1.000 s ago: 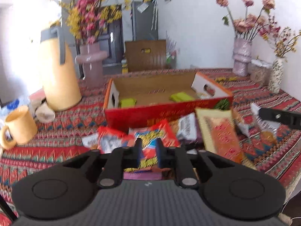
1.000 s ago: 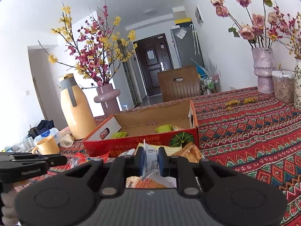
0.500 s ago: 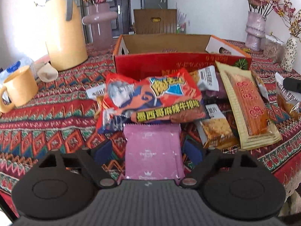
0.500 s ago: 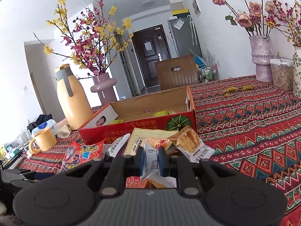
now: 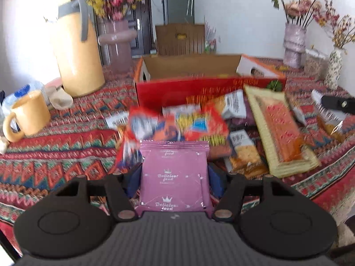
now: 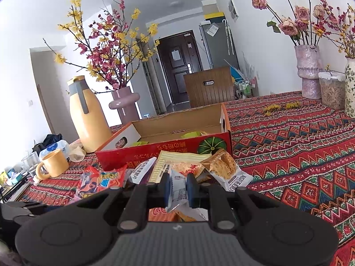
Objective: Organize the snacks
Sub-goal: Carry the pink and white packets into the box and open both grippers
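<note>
As its jaws close around a pink "Delicious food" sachet, the left gripper sits low over the snack pile on the patterned tablecloth; the blue pads flank the sachet's two long edges, and whether they already press on it cannot be told from the blurred view. The sachet lies flat at 6 o'clock in the pile, just in front of a red chip bag, with the open red cardboard box beyond at 12 o'clock and a long yellow cracker pack at 2 o'clock.

The right gripper is clenched on a small white snack packet, pinched upright between its pads above the heap, the box at its 12 o'clock. A tan-and-white pastry packet lies just beside it at 1 o'clock.

A yellow mug and a tall cream jug stand at 10 and 11 o'clock, apart from the snacks.

The sachet looks light, thin and soft, its film likely slick, so it will probably buckle under a squeeze across its width. A hold on the crimped seam or mid-body seems safest; the contents may be crushable.
</note>
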A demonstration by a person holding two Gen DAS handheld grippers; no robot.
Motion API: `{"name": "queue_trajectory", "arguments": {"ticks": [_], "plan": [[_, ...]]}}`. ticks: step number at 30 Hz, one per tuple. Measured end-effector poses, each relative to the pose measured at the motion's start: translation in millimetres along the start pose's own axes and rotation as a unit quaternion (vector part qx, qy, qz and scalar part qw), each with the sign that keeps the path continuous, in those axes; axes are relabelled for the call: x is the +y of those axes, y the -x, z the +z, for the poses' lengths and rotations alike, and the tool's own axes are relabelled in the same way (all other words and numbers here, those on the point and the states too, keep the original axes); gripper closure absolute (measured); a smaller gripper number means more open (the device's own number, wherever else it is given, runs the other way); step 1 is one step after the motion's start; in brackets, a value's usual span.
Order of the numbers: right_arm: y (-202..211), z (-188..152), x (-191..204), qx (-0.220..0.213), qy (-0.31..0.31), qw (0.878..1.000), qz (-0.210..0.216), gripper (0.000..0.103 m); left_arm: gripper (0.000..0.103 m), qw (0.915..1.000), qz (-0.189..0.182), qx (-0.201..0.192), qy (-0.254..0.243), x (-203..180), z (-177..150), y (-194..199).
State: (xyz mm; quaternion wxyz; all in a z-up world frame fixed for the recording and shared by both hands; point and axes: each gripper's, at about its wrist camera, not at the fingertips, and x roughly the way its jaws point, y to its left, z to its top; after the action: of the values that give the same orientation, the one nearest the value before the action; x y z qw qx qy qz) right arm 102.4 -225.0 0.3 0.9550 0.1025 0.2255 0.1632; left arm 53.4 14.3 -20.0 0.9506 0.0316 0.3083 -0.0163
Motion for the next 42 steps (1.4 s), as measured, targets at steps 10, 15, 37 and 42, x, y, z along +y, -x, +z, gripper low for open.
{"name": "queue_trajectory", "arguments": {"ticks": [10, 15, 37, 42], "plan": [[-11.1, 22.2, 8.4, -0.013, 0.017, 1.0, 0.0, 0.088, 0.04, 0.9976, 0.001, -0.07, 0.003, -2.3, 54.8, 10.9], [-29.6, 44.3, 8.0, -0.025, 0.024, 0.999, -0.002, 0.088, 0.04, 0.996, -0.005, -0.09, 0.004, -8.6, 83.5, -3.0], [-175.6, 111.3, 12.2, -0.041, 0.04, 0.998, -0.022, 0.088, 0.04, 0.9901, 0.039, -0.109, 0.08, 10.2, 164.1, -125.1], [-188.0, 102.1, 9.9, -0.019, 0.041, 0.999, -0.015, 0.087, 0.04, 0.9925, 0.033, -0.092, 0.073, 9.5, 159.0, -136.6]]}}
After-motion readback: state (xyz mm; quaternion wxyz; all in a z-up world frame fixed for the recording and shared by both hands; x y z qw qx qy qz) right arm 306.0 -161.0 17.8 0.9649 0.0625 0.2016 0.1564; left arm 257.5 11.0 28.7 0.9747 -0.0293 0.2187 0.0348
